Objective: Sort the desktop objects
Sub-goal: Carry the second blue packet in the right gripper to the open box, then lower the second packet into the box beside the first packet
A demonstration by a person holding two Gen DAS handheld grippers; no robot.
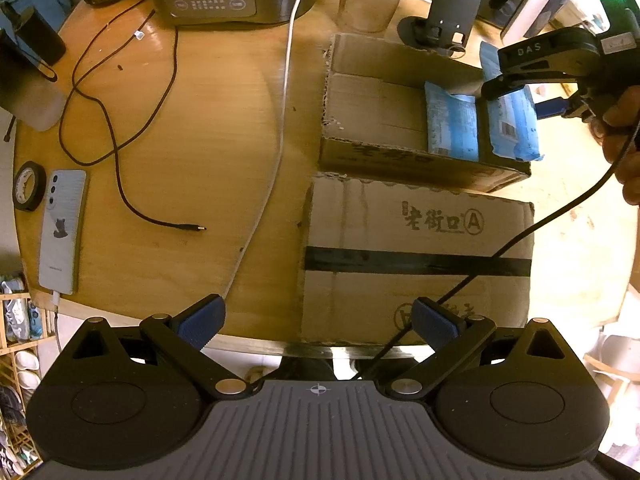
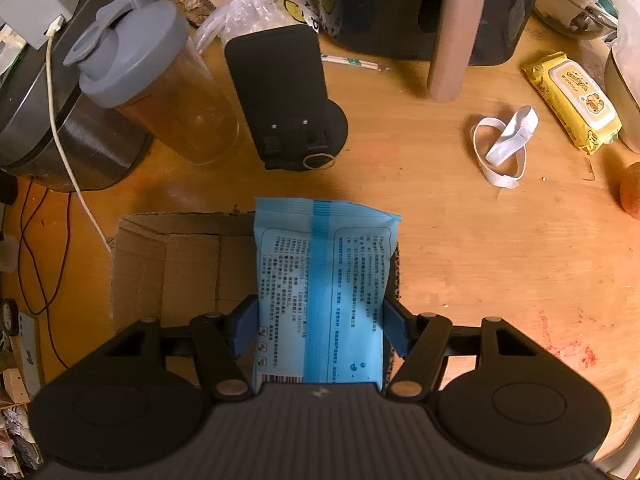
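The right gripper (image 2: 320, 328) is clamped on a light-blue plastic tissue pack (image 2: 320, 292), its blue pads pressing both long edges, held over the right end of the open brown cardboard box (image 2: 176, 264). From the left wrist view, a second matching blue pack (image 1: 452, 124) looks already set in that box, so I count two packs: one apparently in, one about to go.

The left gripper (image 1: 318, 322) hangs wide and empty over the table's near edge, a taped cardboard carton (image 1: 416, 248) at its one o'clock.

Apparently still unsorted: one pale-blue smartphone (image 1: 62, 232) and one black tape roll (image 1: 28, 190) at ten o'clock, one black charging cable (image 1: 132, 208), plus, from the right wrist view, one yellow wipes packet (image 2: 572, 100) and one white elastic band (image 2: 504, 144) at two o'clock.
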